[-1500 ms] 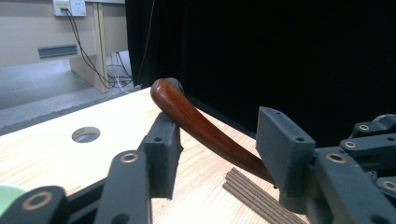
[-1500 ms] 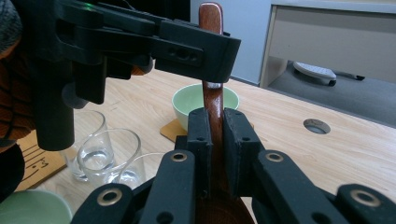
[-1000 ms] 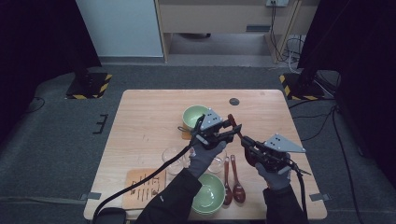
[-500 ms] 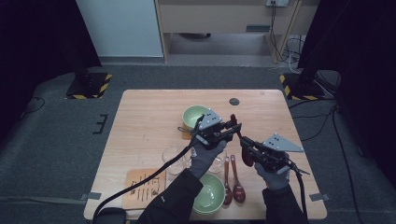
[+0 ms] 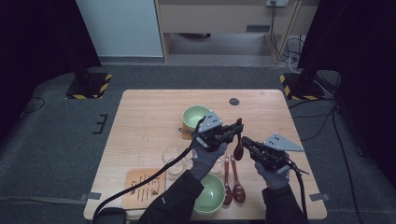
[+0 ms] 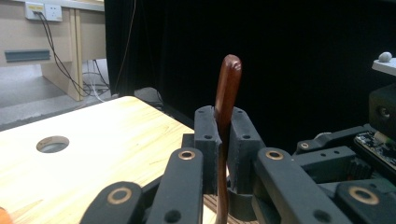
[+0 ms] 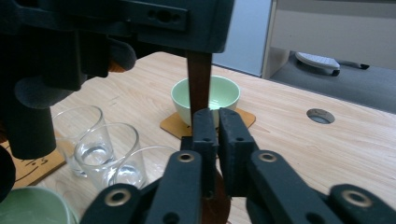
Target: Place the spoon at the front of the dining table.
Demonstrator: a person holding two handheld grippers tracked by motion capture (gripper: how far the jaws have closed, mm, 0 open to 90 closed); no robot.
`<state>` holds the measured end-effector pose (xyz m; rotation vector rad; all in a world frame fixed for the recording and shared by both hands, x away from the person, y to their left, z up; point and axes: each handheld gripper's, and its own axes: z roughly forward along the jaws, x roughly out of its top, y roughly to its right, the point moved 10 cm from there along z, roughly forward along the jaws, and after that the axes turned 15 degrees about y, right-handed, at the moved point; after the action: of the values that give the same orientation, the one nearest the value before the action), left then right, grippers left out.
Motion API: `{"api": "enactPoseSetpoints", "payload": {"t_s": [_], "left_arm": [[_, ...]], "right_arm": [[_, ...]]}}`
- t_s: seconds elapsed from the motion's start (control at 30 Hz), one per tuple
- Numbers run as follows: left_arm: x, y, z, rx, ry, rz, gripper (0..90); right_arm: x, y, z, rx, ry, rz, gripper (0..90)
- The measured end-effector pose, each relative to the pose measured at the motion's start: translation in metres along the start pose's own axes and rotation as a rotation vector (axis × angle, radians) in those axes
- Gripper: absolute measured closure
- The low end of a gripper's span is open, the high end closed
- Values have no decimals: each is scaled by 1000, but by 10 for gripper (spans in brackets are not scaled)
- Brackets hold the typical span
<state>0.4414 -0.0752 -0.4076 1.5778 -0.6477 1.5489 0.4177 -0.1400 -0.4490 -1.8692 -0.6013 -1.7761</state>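
No legible text, brand, number or sign in any view. Wooden board (image 5: 144, 187) at the bench's (image 5: 149, 116) near left corner carries dark markings, possibly writing; too small and blurred to read. Same board's edge in the right gripper view (image 7: 32, 168) shows dark strokes, unreadable. Yellow-black hazard stripes on the floor stand bases (image 5: 88, 85): pattern only, no lettering.

your grey knit gloves (image 5: 204, 158), dark long sleeves (image 5: 173, 198), matte black two-jaw grippers (image 6: 223, 140) with brass-ringed pivots, thick black cable (image 5: 140, 184)
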Motion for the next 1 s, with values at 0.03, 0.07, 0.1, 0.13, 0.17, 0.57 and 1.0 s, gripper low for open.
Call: {"api": "enactPoseSetpoints", "payload": {"t_s": [0.03, 0.07, 0.1, 0.13, 0.17, 0.57, 1.0], "left_arm": [[0, 0, 0, 2, -1, 4, 837], [1, -1, -1, 3, -2, 10, 836], [1, -1, -1, 6, -3, 15, 836], [2, -2, -1, 7, -3, 21, 836], [2, -2, -2, 8, -1, 25, 836], [17, -9, -7, 30, 14, 67, 836], [30, -26, -16, 63, 37, 79, 836]], "right_arm": [[0, 1, 0, -3, 2, 3, 823], [1, 3, -1, -9, 8, 3, 808], [2, 5, -2, -17, 14, 6, 770], [3, 8, -2, -25, 17, 8, 747], [4, 12, -4, -42, 23, 10, 722], [-21, 85, -20, -267, -33, 31, 264], [-74, 143, -44, -417, -171, 48, 162]]}}
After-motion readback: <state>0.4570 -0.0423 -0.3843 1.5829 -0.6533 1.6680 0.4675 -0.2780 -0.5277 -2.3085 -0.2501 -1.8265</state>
